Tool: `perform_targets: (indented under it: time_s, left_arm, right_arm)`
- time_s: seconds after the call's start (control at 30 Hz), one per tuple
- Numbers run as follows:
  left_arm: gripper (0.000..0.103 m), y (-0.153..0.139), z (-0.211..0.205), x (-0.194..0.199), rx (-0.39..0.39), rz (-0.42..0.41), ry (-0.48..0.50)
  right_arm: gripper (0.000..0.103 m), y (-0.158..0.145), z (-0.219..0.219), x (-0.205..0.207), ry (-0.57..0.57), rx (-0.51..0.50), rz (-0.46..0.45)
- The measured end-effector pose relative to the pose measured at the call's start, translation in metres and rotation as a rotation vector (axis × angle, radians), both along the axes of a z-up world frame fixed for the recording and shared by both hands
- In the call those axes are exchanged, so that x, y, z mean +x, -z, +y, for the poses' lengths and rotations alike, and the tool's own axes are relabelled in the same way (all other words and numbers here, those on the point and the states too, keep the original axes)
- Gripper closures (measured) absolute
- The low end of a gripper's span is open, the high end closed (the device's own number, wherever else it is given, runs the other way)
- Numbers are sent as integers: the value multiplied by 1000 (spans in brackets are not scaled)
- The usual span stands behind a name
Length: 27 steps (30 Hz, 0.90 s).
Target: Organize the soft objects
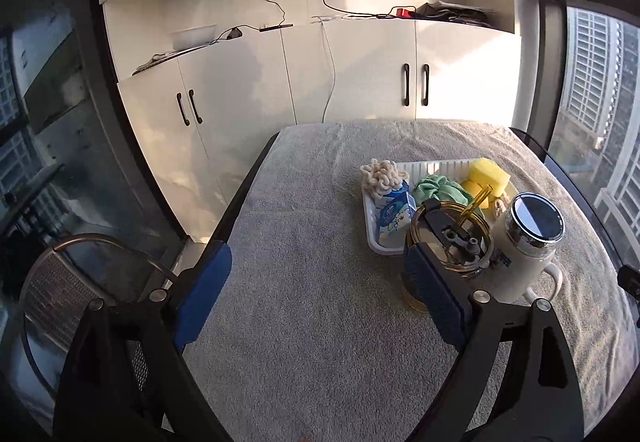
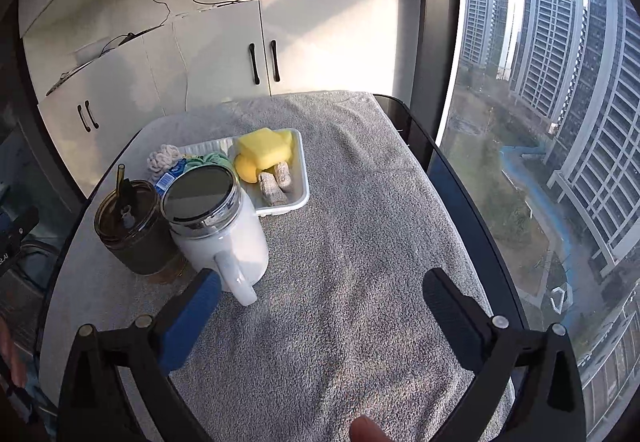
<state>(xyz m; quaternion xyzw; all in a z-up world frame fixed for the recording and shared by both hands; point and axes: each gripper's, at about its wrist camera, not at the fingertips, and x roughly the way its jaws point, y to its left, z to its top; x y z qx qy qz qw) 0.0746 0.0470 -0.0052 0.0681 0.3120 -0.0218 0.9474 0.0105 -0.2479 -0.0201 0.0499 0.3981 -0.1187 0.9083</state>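
Your left fingers [image 1: 320, 294] stand wide apart with nothing between them but grey towel [image 1: 304, 282]; your right fingers [image 2: 324, 306] are spread as wide, also empty, above the bare towel at the near side of the desk [image 2: 460, 178]; no soft thing is in either grip. Just past the left fingers stand a dark tumbler [image 1: 448, 242] with an amber straw and, touching or nearly touching it, a white mug [image 1: 528, 254] with a mirrored lid; from the right view the mug's handle sits just beside your left-hand blue pad [image 2: 192, 318]. Beyond those two lies the white tray [image 2: 302, 198], and that is where the soft things are: a yellow sponge [image 2: 266, 148] on top at the far end, a yellow ball [image 2: 246, 168] against it, two woven rolls [image 2: 276, 182] at the near right, a green scrunchie [image 1: 440, 190], a blue tissue pack [image 1: 394, 214] at the near left, and a cream knitted piece [image 1: 382, 174] hanging over the far left rim. No soft item shows loose on the towel in either view; so I judge the gathering done or all but done; what may be left is tucking the knitted piece fully inside, since it overhangs the edge; the tumbler and mug are hard and look like no part of the job.
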Motion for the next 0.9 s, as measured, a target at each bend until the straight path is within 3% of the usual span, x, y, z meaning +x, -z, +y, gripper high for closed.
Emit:
perform_targets:
  time_s: [0.33, 0.53, 0.9]
  left_arm:
    - [8, -13, -29, -55, -51, 46, 47]
    - [8, -11, -33, -69, -139, 99, 69]
    - [8, -2, -40, -72, -112, 141, 71]
  right_arm:
    - [0, -25, 40, -43, 9, 25, 6]
    - [0, -36, 55, -51, 15, -3, -4]
    - [0, -35, 66, -47, -17, 7, 15]
